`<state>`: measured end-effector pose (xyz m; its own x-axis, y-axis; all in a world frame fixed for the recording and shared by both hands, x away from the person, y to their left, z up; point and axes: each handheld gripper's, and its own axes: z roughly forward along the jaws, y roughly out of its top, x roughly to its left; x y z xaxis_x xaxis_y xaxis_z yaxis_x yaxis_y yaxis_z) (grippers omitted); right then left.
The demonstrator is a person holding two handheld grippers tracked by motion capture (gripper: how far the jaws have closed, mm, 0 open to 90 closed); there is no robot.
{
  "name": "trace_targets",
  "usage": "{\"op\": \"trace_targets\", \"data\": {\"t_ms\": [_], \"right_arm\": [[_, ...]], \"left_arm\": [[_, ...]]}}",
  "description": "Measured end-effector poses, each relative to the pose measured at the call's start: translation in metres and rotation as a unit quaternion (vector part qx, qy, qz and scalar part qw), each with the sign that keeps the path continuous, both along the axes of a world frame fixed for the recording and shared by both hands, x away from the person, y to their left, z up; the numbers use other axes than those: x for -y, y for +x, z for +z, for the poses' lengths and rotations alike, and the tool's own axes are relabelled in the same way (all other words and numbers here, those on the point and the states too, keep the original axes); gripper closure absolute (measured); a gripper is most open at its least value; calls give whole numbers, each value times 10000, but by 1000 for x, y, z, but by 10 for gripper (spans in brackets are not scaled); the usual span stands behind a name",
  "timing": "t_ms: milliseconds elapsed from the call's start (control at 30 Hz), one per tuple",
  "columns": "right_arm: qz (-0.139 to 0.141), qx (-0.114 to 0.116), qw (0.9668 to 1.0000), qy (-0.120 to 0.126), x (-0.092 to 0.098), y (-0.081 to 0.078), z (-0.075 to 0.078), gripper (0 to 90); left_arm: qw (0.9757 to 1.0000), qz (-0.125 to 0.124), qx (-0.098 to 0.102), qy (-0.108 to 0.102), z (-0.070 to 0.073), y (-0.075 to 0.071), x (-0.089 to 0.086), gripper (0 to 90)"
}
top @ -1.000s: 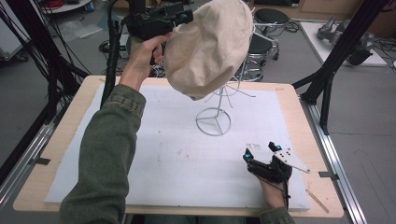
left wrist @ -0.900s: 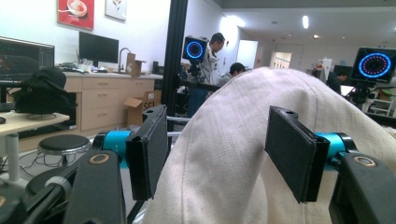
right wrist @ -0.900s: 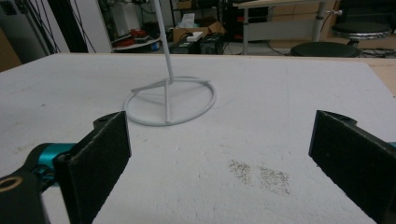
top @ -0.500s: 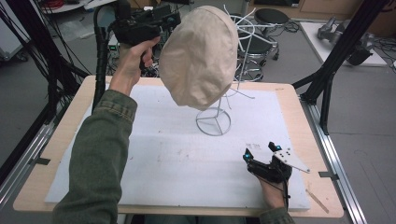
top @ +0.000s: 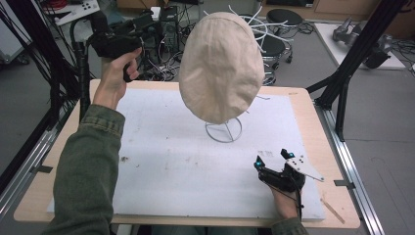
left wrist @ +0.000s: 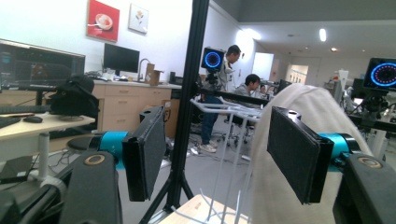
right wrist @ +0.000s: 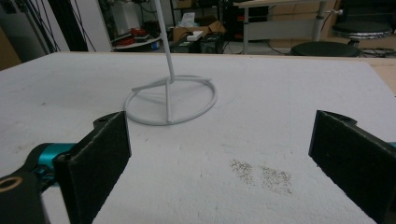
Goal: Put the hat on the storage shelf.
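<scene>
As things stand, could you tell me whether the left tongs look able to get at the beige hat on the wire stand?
Probably yes: the left tongs stand open beside the hat, with nothing between them.

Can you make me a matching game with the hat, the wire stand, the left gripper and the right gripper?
Things:
1. hat
2. wire stand
3. left gripper
4. right gripper

Descriptions:
A. low on the white mat, jaws open
B. beige, sitting on top of the stand
C. raised beside the hat, jaws open
D. white ring base on the mat

Pairs: 1-B, 2-D, 3-C, 4-A
</scene>
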<state>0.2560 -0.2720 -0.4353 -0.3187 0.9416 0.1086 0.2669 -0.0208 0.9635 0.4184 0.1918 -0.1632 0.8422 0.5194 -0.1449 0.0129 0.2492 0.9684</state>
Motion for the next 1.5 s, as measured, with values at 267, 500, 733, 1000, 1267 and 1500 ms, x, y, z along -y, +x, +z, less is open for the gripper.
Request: {"op": "trace_targets", "data": {"t_ms": [267,500,733,1000,1267,1500], "right_arm": [[2,0,10000,-12,0,0,0,46],[12,-27,10000,-7,-1,-1,0,46],[11,-27,10000,-14,-2,-1,0,46],[-14,2,10000,-36,-1,-2,0,45],[-29,-4,10000,-31,-1,-2,1,46],[-97,10,9999,-42,0,-2,1,46]], "left_arm": [[9992,364,-146,71,-26,-14,-25,367],[9966,732,-297,221,-59,-30,-45,357],[9943,926,-441,300,-88,-42,-61,342],[9889,1310,-607,356,-124,-58,-77,330],[9822,1650,-716,534,-156,-72,-87,304],[9724,2109,-750,661,-185,-90,-94,301]]}}
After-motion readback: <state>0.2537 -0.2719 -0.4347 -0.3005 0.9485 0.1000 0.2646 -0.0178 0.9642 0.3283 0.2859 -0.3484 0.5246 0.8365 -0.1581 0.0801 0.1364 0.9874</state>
